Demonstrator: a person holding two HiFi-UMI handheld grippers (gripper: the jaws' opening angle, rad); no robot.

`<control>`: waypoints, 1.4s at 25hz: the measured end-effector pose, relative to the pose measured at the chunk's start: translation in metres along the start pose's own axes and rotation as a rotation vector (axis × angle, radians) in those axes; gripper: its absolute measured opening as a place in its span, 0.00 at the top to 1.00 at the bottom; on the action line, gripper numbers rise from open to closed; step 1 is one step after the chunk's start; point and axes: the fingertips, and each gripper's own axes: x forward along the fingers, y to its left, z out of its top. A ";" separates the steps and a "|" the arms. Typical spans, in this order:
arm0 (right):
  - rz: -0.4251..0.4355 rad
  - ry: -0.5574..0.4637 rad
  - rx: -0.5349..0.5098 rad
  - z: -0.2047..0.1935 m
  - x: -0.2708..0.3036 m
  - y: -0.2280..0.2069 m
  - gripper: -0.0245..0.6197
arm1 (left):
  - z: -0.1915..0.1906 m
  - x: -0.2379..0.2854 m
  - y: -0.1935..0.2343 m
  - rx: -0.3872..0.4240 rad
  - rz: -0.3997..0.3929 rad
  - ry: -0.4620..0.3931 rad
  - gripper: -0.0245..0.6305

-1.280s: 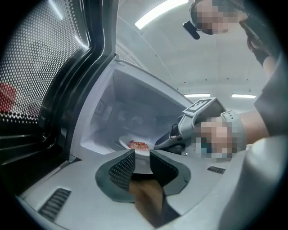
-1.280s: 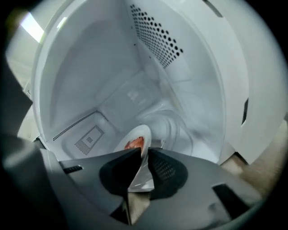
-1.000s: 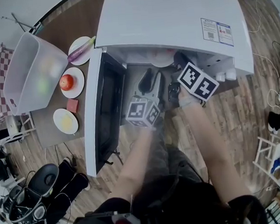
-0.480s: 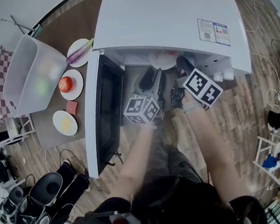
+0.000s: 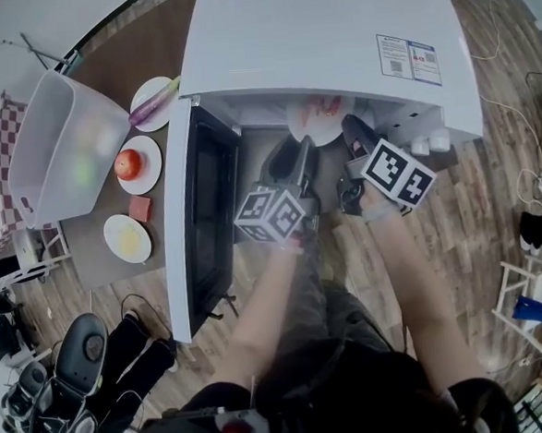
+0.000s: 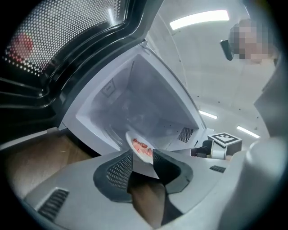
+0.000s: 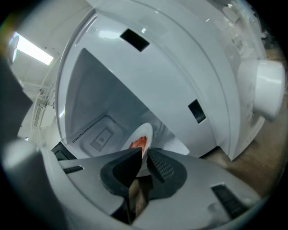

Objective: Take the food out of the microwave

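head view: one microwave (image 5: 323,41), door open; one plate (image 5: 312,117) of food at its mouth, half hidden under the top. three side plates (image 5: 140,162) and one bin (image 5: 62,142) sit left.
left gripper view: left gripper (image 6: 143,157) jaws just easing closer, apart, with the plate rim between them, ungripped.
right gripper view: right gripper (image 7: 145,157) jaws have just been closing and pinch the plate rim.

Bright ceiling strip lights (image 6: 198,19); heavy fisheye warping, dark corners, soft foreground.

A clear bin (image 5: 40,153) is noted on a brown table (image 5: 152,43); beside it, a purple vegetable (image 5: 156,97), red fruit (image 5: 128,162) and yellow food (image 5: 127,238) are plated.
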 end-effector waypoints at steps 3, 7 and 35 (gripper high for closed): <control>0.024 0.027 -0.035 -0.002 -0.002 0.001 0.90 | -0.005 -0.001 -0.002 -0.018 -0.010 0.031 0.74; 0.048 0.039 -0.075 -0.005 -0.004 0.000 0.90 | -0.010 -0.002 -0.003 -0.063 -0.011 0.041 0.78; 0.219 0.090 0.130 -0.050 -0.014 0.017 0.85 | -0.009 -0.006 -0.006 -0.206 0.006 -0.009 0.86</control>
